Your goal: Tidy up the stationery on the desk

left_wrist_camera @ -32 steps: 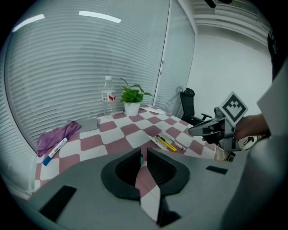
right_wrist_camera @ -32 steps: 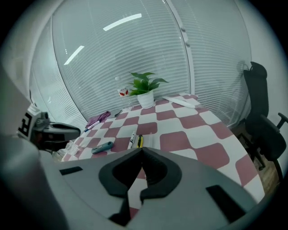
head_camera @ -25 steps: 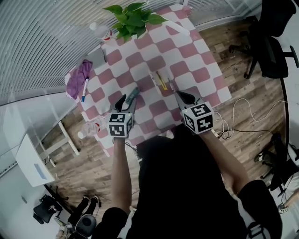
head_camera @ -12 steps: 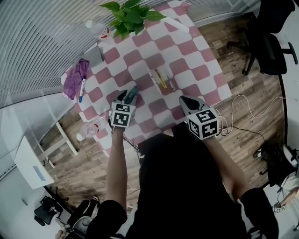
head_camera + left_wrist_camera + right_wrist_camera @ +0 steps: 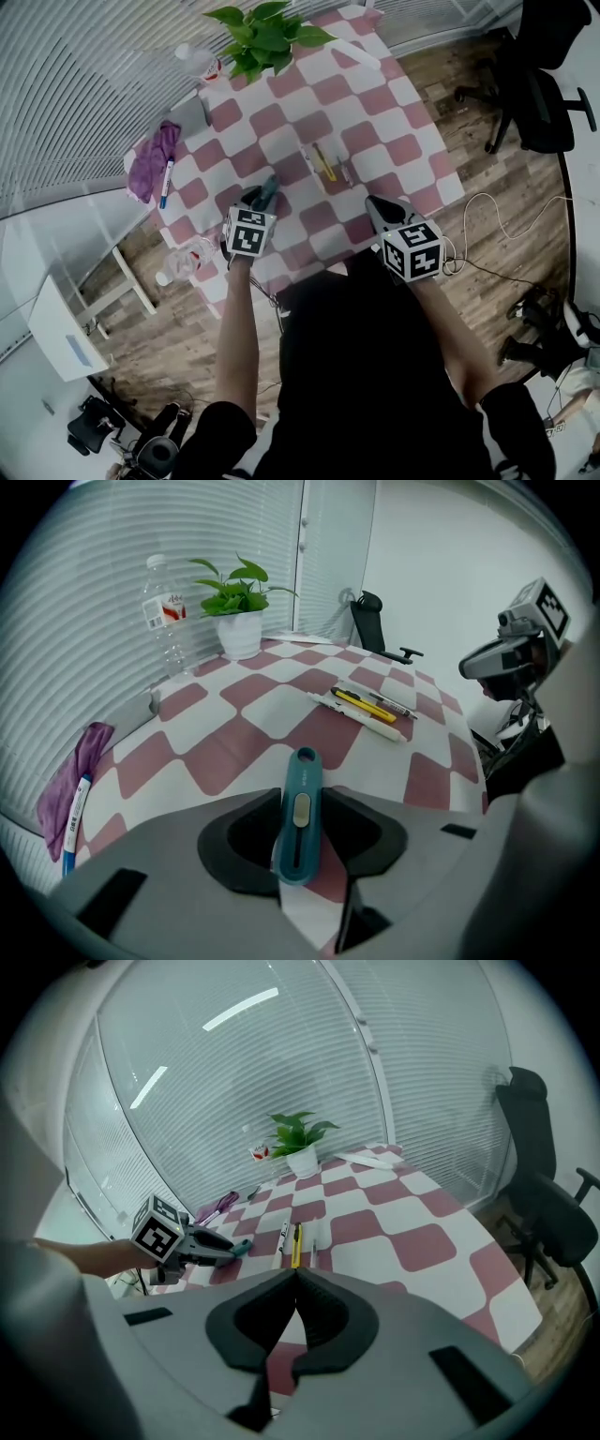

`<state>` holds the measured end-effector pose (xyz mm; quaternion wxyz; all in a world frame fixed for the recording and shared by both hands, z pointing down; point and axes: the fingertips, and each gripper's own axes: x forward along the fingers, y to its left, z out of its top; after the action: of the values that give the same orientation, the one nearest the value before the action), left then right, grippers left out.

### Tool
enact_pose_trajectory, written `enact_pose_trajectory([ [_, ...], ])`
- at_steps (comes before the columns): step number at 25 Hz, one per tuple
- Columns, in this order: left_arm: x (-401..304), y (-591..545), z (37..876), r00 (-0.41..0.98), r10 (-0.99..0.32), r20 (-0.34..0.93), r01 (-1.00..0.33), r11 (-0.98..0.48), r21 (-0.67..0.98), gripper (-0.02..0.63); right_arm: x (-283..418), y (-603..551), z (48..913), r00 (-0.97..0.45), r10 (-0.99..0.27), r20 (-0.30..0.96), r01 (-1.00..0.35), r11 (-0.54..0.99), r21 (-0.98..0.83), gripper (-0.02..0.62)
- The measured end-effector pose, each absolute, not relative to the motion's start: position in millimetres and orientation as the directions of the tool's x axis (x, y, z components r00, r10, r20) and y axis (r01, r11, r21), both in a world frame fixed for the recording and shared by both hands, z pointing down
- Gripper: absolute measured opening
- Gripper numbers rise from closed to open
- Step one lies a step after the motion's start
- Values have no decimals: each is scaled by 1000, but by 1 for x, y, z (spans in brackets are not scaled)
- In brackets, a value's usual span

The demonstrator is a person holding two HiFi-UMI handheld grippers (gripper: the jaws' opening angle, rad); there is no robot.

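A teal utility knife (image 5: 268,190) (image 5: 300,761) lies flat on the red-and-white checked table (image 5: 403,94), pointing away from me. My left gripper (image 5: 261,199) (image 5: 299,790) is down over it, one jaw on each side. The jaws have just been closing round the knife, and thin gaps still show beside it. Three pens (image 5: 323,161) (image 5: 361,705) (image 5: 296,1241), one of them yellow, lie side by side in the middle of the table. My right gripper (image 5: 373,202) (image 5: 295,1274) hovers shut and empty over the near edge, to the right of the pens.
A blue marker (image 5: 165,183) (image 5: 75,808) lies beside a purple cloth (image 5: 150,159) at the left edge. A potted plant (image 5: 267,33) (image 5: 239,611) and an upright bottle (image 5: 197,61) stand at the far end. A second bottle (image 5: 183,258) lies by the near left corner. An office chair (image 5: 544,94) stands on the right.
My left gripper has sunk toward the table and now straddles the teal knife, its jaws narrower. The right gripper has drifted slightly toward the near edge.
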<state>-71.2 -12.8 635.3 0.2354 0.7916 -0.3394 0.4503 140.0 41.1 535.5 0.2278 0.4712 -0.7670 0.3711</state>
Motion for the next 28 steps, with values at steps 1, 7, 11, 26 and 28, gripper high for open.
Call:
enact_pose_trajectory([
  [1, -71, -12, 635, 363, -325, 873, -753, -654, 69, 155, 140, 42, 536, -455, -552, 699, -891, 279, -359, 21],
  [7, -70, -11, 632, 349, -324, 879, -798, -595, 98, 153, 141, 46, 535, -462, -549, 696, -887, 289, -361, 21],
  [11, -67, -11, 629, 343, -341, 875, -840, -528, 123, 153, 145, 48, 535, -458, -550, 698, -889, 288, -357, 21],
  [26, -29, -26, 616, 216, -471, 855, -975, -58, 214, 150, 146, 51, 529, -493, -522, 696, -868, 353, -351, 21],
  [28, -26, -29, 615, 185, -484, 855, -973, 32, 229, 150, 149, 50, 530, -493, -520, 697, -868, 354, -349, 21],
])
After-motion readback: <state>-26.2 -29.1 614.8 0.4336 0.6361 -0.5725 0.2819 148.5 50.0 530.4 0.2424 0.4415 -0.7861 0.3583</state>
